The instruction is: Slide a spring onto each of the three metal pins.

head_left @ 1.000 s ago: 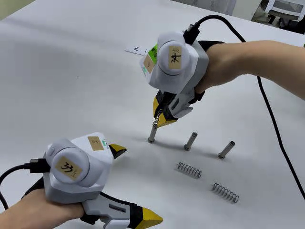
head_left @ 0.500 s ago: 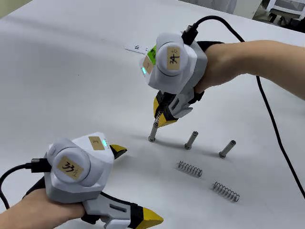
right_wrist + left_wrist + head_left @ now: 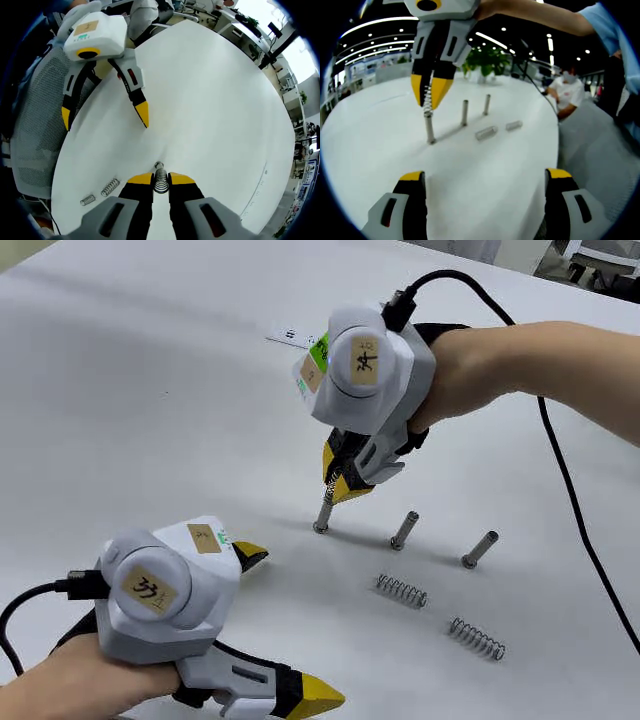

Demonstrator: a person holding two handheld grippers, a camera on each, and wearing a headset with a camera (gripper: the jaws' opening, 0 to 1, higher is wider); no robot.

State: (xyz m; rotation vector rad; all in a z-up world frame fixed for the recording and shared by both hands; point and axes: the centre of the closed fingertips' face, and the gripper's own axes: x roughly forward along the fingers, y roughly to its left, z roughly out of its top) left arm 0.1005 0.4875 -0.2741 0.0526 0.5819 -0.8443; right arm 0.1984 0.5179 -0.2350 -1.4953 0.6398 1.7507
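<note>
Right gripper [image 3: 337, 483] clamped on spring [image 3: 160, 180], spring end at top of end pin [image 3: 322, 515]; left gripper [image 3: 485, 174] jaws wide apart, empty.

The table [image 3: 150, 390] was plain white. The left claw [image 3: 285, 627] and right claw [image 3: 338, 488] had white shells, black jaws, yellow tips and tan labels [image 3: 365, 358]; the right bore a green sticker [image 3: 320, 348]. The pins [image 3: 404, 530], clamped spring [image 3: 160, 181] and loose springs [image 3: 401, 591] were silver-grey, the cable [image 3: 565, 480] black.

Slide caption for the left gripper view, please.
Right hand-held gripper holds a spring over the nearest metal pin; two bare pins and two loose springs beyond.
</note>
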